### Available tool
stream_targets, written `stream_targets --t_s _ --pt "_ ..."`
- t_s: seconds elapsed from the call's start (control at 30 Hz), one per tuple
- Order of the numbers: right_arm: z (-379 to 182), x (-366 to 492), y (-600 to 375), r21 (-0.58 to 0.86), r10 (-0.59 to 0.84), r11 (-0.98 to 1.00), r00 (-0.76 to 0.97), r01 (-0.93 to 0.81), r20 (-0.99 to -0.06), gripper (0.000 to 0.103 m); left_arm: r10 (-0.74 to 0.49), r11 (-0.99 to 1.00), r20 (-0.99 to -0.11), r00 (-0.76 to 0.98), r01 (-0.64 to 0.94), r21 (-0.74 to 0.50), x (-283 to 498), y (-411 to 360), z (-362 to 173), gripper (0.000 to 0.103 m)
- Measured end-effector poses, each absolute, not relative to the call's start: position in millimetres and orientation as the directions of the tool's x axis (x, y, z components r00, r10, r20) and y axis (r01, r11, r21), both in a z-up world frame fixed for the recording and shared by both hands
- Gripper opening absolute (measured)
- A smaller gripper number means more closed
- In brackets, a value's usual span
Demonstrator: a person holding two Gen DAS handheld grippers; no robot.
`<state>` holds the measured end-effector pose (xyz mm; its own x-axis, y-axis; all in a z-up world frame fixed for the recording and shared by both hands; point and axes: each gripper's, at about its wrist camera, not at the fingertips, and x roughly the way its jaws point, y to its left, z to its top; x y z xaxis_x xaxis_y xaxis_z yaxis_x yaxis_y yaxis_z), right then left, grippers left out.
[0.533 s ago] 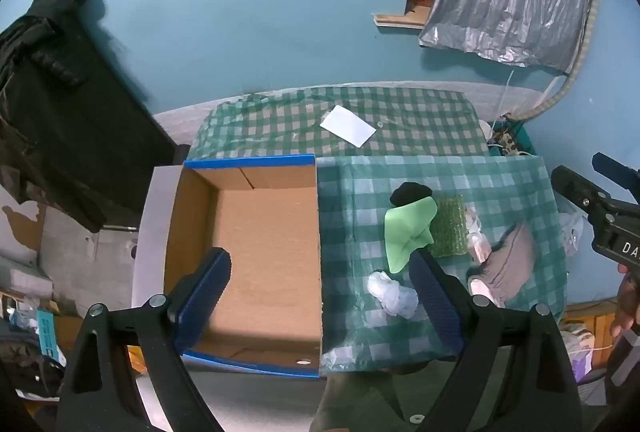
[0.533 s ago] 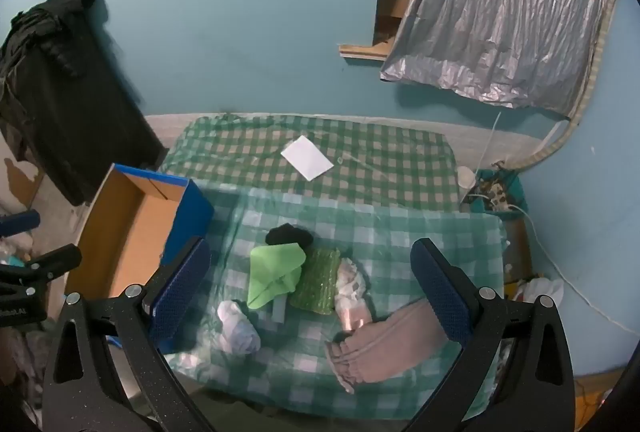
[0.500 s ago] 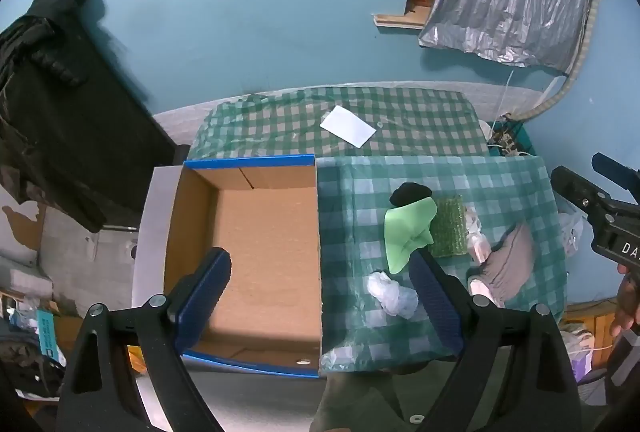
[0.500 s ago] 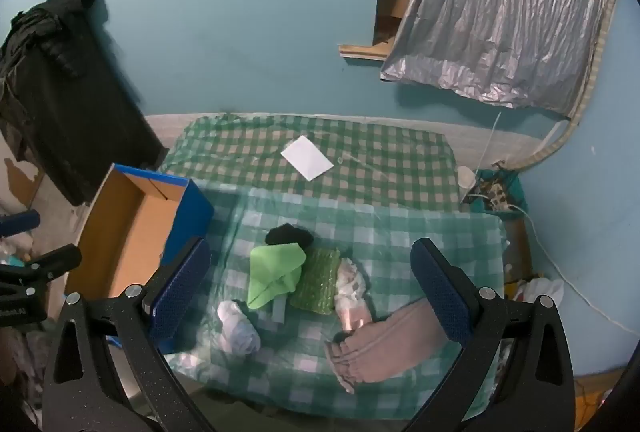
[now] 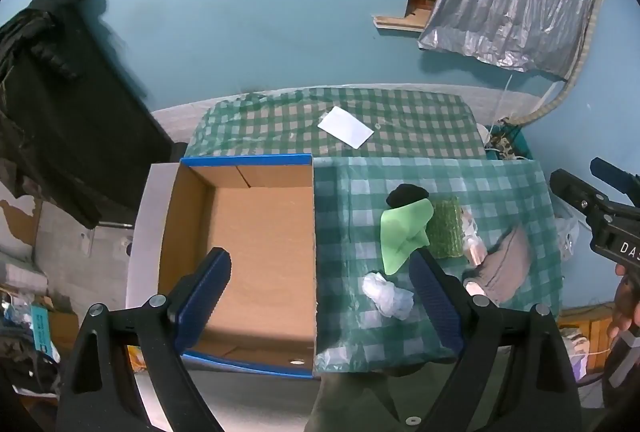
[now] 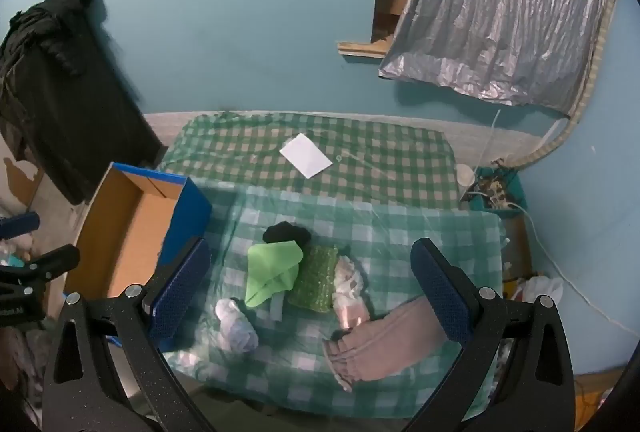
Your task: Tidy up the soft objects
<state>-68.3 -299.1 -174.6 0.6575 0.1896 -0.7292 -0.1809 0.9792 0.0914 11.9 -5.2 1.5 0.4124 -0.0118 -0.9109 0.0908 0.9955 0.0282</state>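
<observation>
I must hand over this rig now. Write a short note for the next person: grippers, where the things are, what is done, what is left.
Left gripper: open, holding nothing, above the cardboard box.
Right gripper: open, holding nothing, above the pile.
On the checked cloth: black item, green cloth, green bubble wrap, white wad, pinkish garment.
Done: nothing; the box holds nothing.
Left: every soft item.

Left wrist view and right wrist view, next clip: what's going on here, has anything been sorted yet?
Nothing yet. A person holds two sets of tongs, the left tongs and right tongs, both open and empty above the table. The cardboard box beside the checked cloth has nothing in it. The soft items lie in a cluster on the cloth: a green cloth, a black item, a green bubble pad, a white wad and a pinkish garment.
</observation>
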Motion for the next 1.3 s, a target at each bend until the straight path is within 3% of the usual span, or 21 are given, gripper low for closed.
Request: stream_targets --t_s 1.3 --pt "-174.2 -68.1 -301.3 0.095 0.191 0.979 0.653 -0.180 -0.733 0.100 -0.019 0.996 -0.906 0.423 0.091 0.021 -9.3 -4.6 -1.6 0.092"
